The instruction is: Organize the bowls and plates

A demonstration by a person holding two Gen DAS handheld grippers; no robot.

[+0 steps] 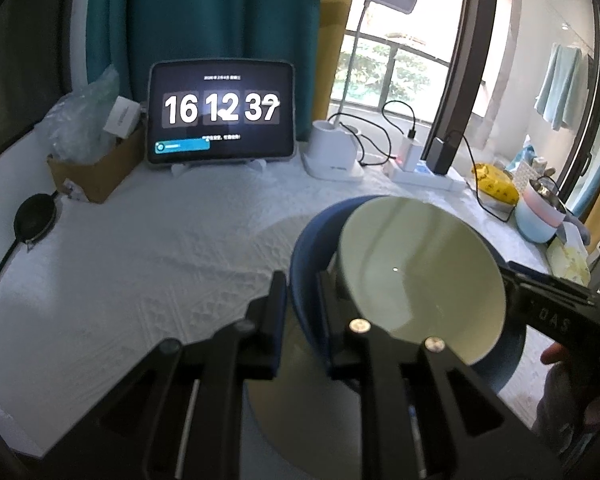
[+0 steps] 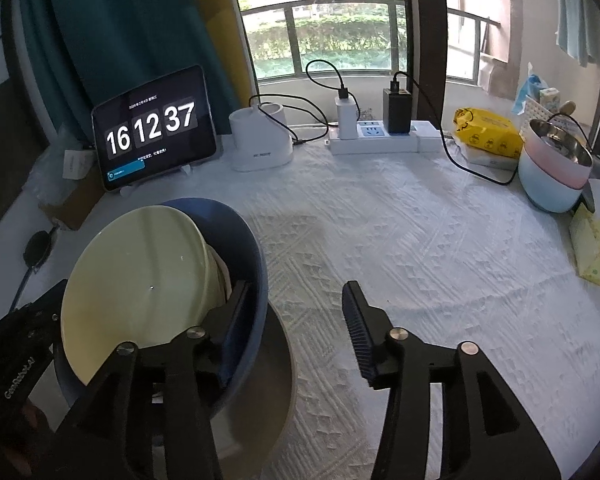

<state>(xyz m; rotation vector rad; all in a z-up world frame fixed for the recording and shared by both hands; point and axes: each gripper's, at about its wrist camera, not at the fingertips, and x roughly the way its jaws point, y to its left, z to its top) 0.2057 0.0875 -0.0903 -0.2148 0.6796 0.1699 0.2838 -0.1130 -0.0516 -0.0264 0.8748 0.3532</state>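
left gripper (image 1: pixel 302 312) clamped blue bowl (image 1: pixel 300 256) rim; green bowl (image 1: pixel 420 276) nested tilted inside, above plate (image 2: pixel 276 392). right gripper (image 2: pixel 296 320) stood open, empty. risk: one-sided grip let stack tip, slide.

Daylight through a railed window (image 2: pixel 340 32), teal curtain (image 1: pixel 220 20) beside it, white-clothed table (image 2: pixel 420 240) below

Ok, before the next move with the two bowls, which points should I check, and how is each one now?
1. Left hand-held gripper shut on the blue bowl rim: ok.
2. Right hand-held gripper open, not pressing the bowl wall: ok.
3. Green bowl sits level inside the blue bowl: not ok, it leans.
4. Blue bowl rests on the plate beneath: cannot tell.
5. Charger cable away from the bowls: ok.
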